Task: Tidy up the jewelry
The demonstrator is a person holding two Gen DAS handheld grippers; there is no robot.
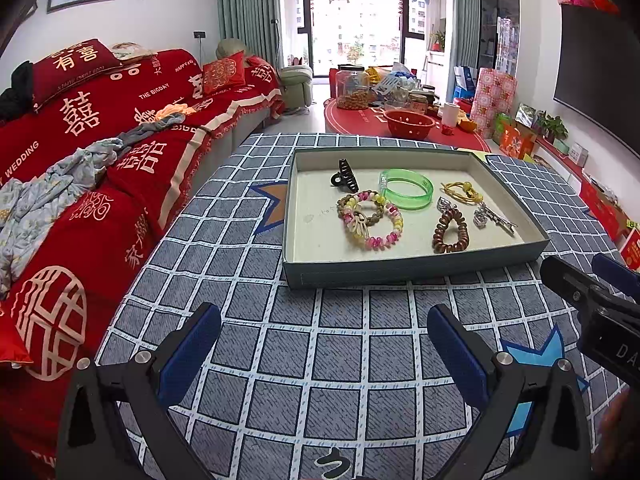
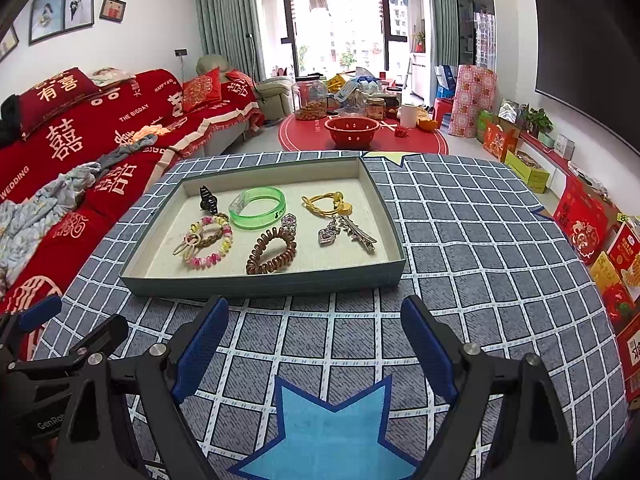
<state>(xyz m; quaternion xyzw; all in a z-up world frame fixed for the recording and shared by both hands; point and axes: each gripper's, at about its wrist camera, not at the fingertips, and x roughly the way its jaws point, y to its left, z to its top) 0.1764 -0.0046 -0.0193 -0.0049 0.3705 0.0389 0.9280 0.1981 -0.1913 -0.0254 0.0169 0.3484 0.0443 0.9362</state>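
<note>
a shallow grey-blue tray [image 2: 260, 286] with a pale lining is seen lying on a blue checked cloth [image 2: 460, 240] that covers the table. all the jewelry is found inside the tray. at the far left of it a black claw clip [image 2: 209, 199] is stood, and just right of that a clear green bangle [image 2: 258, 208] is laid flat. at the far right a yellow hair tie [image 2: 328, 202] with gold beads is placed. nearer, on the left, a pink and yellow beaded bracelet [image 2: 206, 242] is laid over a cream hair loop, the two touching. in the near middle a brown spiral hair tie [image 2: 270, 254] is seen, with a small silver piece just beyond it. to the right of that a silver heart pendant [image 2: 326, 235] and a silver hair clip [image 2: 358, 232] are laid close together.

the right gripper [image 2: 316, 334] is held over the bare cloth on the near side of the tray, its blue-padded fingers spread wide with nothing between them. the left gripper [image 1: 324, 344] is held likewise near the tray's front wall, fingers wide apart and empty, over the cloth. each gripper is glimpsed at the edge of the other's view. a red-covered sofa [image 1: 100, 128] is seen at the left, and a red round table [image 2: 360, 136] loaded with jars and a red basket is seen beyond.
</note>
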